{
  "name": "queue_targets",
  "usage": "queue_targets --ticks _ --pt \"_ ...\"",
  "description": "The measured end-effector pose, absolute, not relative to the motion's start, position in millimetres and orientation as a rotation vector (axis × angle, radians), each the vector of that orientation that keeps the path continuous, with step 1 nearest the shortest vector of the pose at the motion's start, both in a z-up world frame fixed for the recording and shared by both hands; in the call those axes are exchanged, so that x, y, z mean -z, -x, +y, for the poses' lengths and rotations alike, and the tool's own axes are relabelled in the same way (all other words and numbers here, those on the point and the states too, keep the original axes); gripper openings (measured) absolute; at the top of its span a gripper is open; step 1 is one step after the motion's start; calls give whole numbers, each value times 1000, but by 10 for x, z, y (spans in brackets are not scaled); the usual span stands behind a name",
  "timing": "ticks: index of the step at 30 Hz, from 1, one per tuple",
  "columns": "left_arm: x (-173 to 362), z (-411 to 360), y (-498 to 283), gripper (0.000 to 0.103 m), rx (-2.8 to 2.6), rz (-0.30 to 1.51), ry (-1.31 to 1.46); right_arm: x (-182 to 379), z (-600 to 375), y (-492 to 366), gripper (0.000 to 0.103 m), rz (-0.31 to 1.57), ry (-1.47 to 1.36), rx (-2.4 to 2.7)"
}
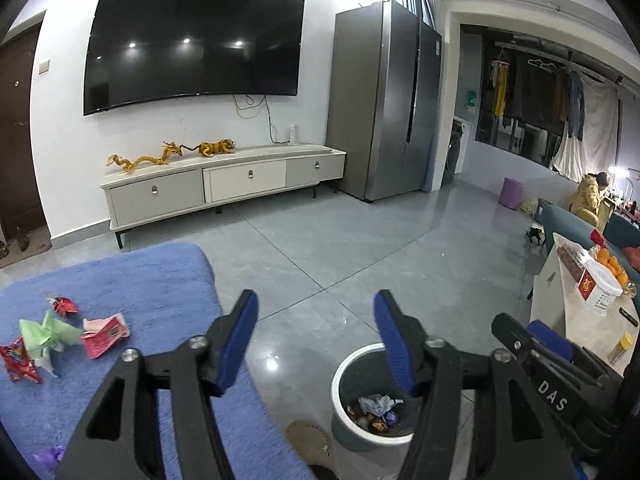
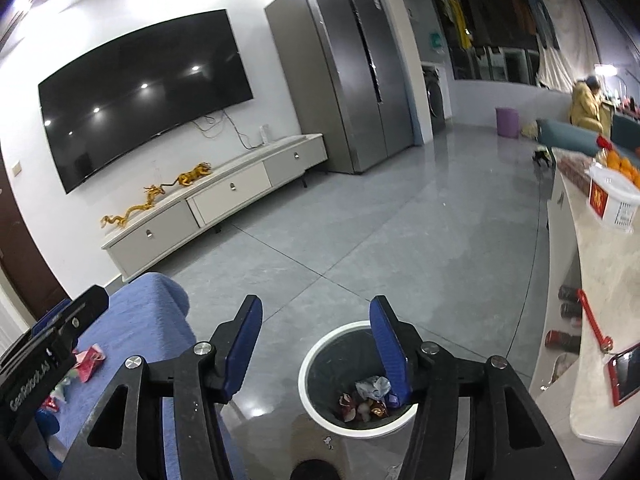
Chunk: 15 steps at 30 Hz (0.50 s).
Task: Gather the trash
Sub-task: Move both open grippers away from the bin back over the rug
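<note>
A: Item one, left gripper (image 1: pixel 316 312): black frame, blue pads; jaws apart, nothing between them; raised above the grey tiled floor (image 1: pixel 360 248), between the blue blanket (image 1: pixel 152 280) and the waste bin (image 1: pixel 360 400).

B: And the right gripper (image 2: pixel 316 316)?

A: Same build; jaws apart and bare; its right pad overlaps the bin's white rim (image 2: pixel 320 340) in its own view; whether it touches, cannot tell.

B: Trash still out?

A: Lot on the blanket, left of the left gripper: one pale green crumpled wrapper (image 1: pixel 46 334); one pink packet (image 1: pixel 106 334) just beside it; one small red wrapper (image 1: pixel 64 305) behind; one red packet (image 1: pixel 20 364) at the near edge; all loose, none held.

B: Trash binned?

A: Bin upright on the floor, grey with a white rim; inside, a crumpled grey-white bag (image 2: pixel 372 387) on top of red and mixed wrappers (image 2: pixel 348 402).

B: Surroundings?

A: Wall-mounted television (image 1: pixel 192 48); low white cabinet (image 1: pixel 224 184) beneath, bearing golden dragon figures (image 1: pixel 140 160); steel refrigerator (image 1: pixel 384 100); pale counter (image 2: pixel 600 320) at right with a red phone (image 2: pixel 626 374), a white box (image 2: pixel 612 204) and oranges (image 2: pixel 620 164); a person in a yellow coat (image 1: pixel 588 200) far right.
</note>
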<state>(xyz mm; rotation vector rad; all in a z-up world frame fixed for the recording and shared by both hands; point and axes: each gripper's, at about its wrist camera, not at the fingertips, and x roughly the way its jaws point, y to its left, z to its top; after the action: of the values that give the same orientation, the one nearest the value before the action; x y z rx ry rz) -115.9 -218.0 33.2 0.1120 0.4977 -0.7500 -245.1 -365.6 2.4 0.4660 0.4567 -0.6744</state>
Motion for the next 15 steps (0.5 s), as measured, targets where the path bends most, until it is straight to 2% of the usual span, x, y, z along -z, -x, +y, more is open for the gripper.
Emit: queue_targets --ticks 6,15 --pt "-486 -1836 1209 68 719 452 -95 -278 -3312 2367 58 431 -397 645" --pt "-676 -1296 1243 68 660 387 -43 -509 -2898 2250 61 400 -314 602"
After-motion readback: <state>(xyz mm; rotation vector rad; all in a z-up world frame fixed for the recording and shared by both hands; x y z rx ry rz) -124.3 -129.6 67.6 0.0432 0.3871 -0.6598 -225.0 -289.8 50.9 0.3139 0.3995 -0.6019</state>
